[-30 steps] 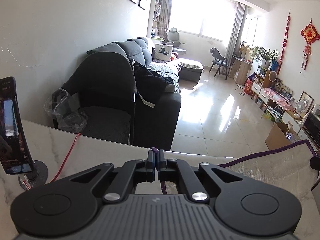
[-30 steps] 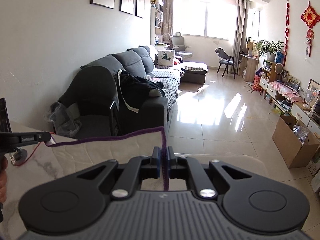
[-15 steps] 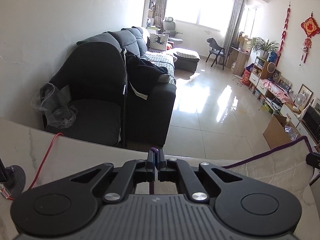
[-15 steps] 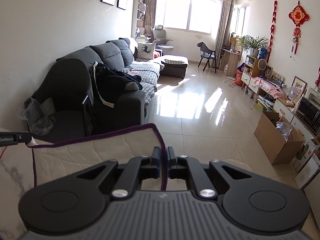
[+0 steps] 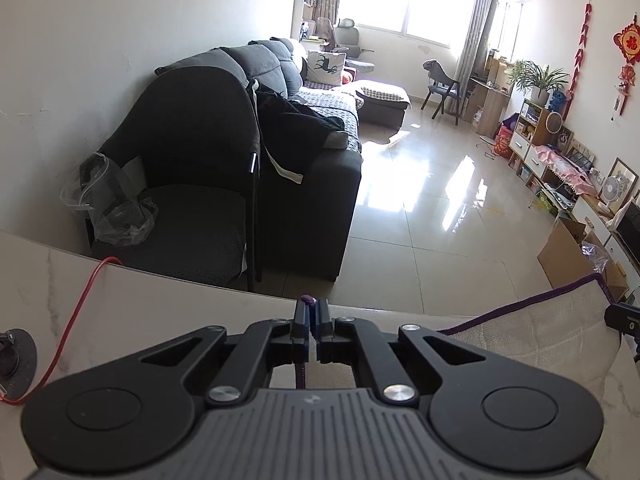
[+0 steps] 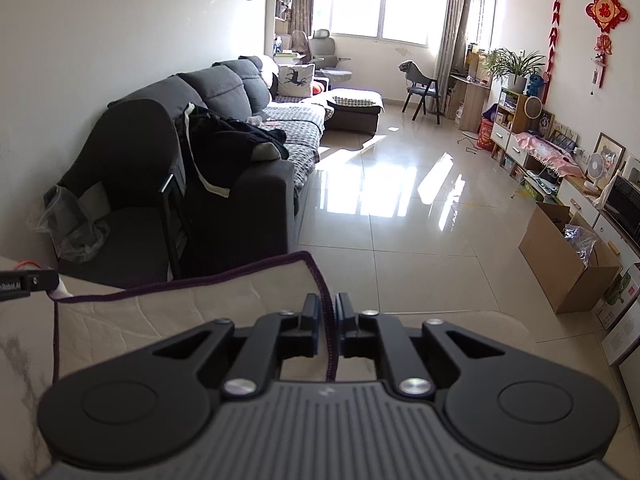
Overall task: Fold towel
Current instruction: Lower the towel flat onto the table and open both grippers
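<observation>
Each pinching a purple-hemmed corner so the beige towel (image 6: 180, 312) folds square on the marble table (image 5: 168, 304), the left gripper (image 5: 311, 316) clamps tight while the right gripper (image 6: 329, 312), its jaws just easing apart, holds the hem toward its 12 o'clock

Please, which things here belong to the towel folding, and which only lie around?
For the job:
towel
left gripper, shut on towel's edge
right gripper, towel edge between its fingers
table

Lying about:
red cable
round stand base
armchair
</observation>
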